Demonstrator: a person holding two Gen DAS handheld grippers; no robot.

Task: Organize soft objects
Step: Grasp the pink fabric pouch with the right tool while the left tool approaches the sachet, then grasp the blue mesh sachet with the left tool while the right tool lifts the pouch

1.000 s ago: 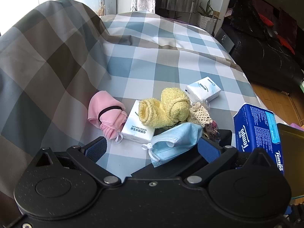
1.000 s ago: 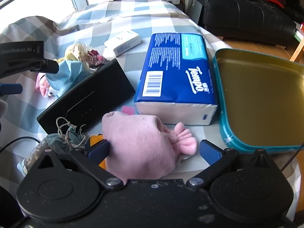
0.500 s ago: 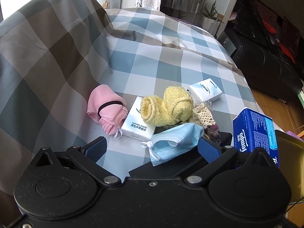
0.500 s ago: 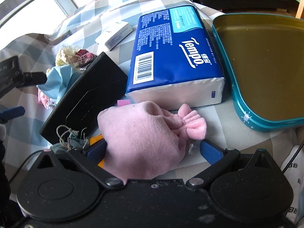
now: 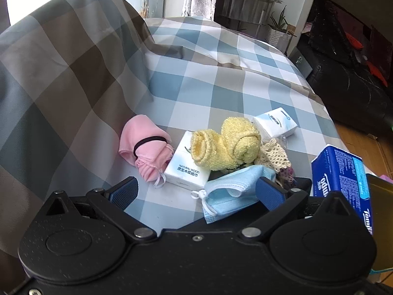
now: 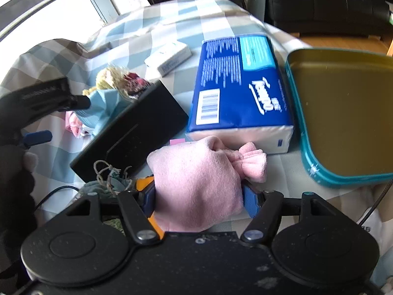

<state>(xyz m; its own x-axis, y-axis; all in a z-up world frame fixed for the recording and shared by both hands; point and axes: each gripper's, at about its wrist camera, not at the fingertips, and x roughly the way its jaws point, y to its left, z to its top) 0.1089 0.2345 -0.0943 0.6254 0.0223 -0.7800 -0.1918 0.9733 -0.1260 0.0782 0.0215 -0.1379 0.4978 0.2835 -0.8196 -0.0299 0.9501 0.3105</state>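
The right gripper is closing on a pink soft pouch; its blue pads press into both flanks of the fabric, so the bundle is pinched between them. The pouch's gathered neck points toward the short white end of a blue Tempo tissue pack just beyond it. Right of the pack, close to it, runs the teal rim of a gold tin tray, whose inside is bare. Left of the pouch lies a black flat box, and at the gripper's left side a greyish drawstring bag crowds in.

The left gripper hangs with its jaws spread wide and nothing between the pads. A blue face mask lies just ahead of it, close to the right pad. Beyond sit a white tissue packet, a yellow rolled towel and a pink cloth bound with a black band. Past these, the checked cloth stretches open to its far edge.
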